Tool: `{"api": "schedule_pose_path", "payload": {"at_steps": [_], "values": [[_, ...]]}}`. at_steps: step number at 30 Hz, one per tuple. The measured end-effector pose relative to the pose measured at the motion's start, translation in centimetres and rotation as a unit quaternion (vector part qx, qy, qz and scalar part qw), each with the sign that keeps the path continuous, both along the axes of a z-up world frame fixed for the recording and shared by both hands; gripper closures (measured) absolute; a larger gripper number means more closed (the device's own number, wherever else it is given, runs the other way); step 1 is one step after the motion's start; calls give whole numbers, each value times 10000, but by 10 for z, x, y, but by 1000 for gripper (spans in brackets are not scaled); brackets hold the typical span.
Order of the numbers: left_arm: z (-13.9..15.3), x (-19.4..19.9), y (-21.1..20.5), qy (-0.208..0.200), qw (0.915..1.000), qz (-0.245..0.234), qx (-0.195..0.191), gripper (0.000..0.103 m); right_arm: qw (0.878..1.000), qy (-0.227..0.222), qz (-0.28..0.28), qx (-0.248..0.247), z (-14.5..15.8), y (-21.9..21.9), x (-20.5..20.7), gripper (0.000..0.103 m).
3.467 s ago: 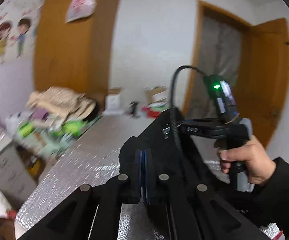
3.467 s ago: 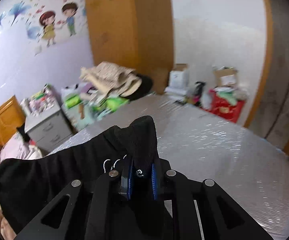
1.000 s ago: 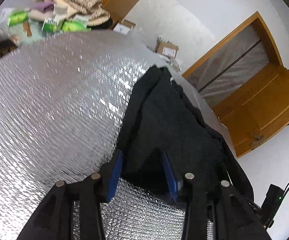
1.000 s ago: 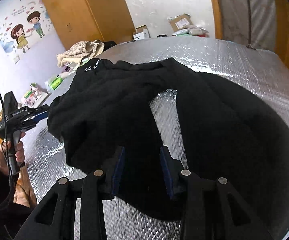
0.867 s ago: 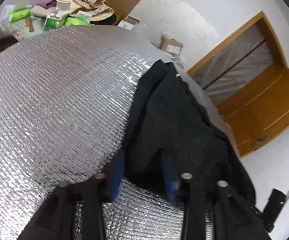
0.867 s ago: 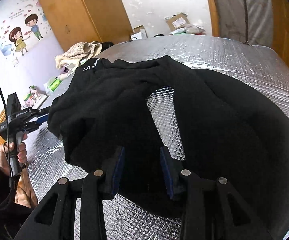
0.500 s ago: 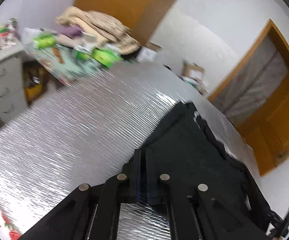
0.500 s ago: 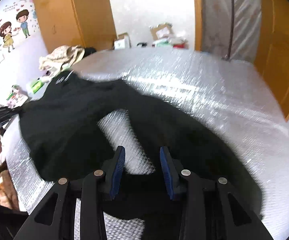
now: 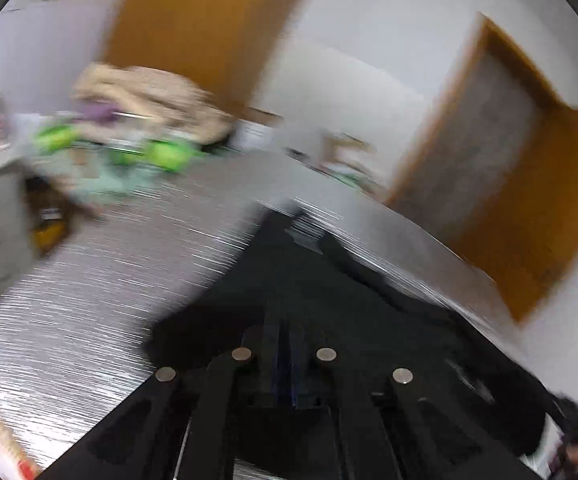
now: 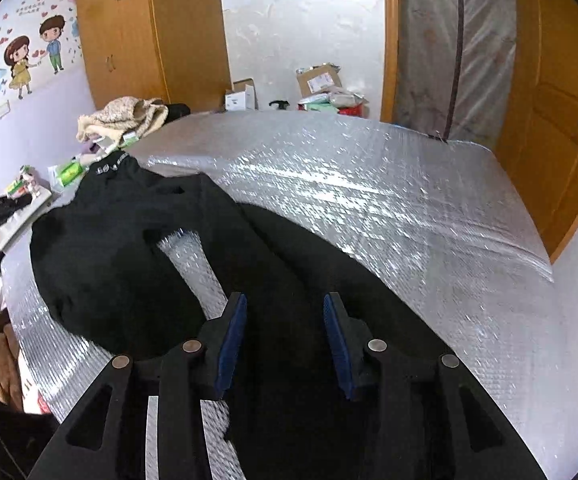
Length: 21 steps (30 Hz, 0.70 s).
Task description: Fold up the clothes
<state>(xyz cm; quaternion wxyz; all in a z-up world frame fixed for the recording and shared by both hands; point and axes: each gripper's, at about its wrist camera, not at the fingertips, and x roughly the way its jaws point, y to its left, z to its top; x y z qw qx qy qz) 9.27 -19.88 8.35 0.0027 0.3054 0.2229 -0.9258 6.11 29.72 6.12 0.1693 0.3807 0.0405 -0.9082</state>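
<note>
I see a black garment (image 10: pixel 137 256) spread loosely across the silver-quilted bed (image 10: pixel 389 200), its collar toward the far left edge and a gap of bare quilt showing between body and sleeve. My left gripper (image 9: pixel 282 360) has its jaws pressed together, pinching a fold of the garment's edge, in a motion-blurred view; my right gripper (image 10: pixel 285 344) has its blue pads spreading wider just above dark cloth, gripping nothing. I judge this the opening step of a fold, and next my right needs a matching pinch on the near edge.
</note>
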Motion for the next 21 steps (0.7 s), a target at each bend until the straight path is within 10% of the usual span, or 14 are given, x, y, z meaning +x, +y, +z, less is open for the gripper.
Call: {"api": "schedule_pose_path", "payload": {"at_steps": [8,10,21], "values": [[-48,-42,122,-686,9785,-1943,97,100,9977,-541,98,386,-24,9,12,68],[-57,-47,134,-816,9753,-2051,57,100,9976,-475,218,455,-21,6,13,99],[-49,-46,151,-725,9735,-2158,-197,100,9889,911,-881,772,62,39,-54,99]]}}
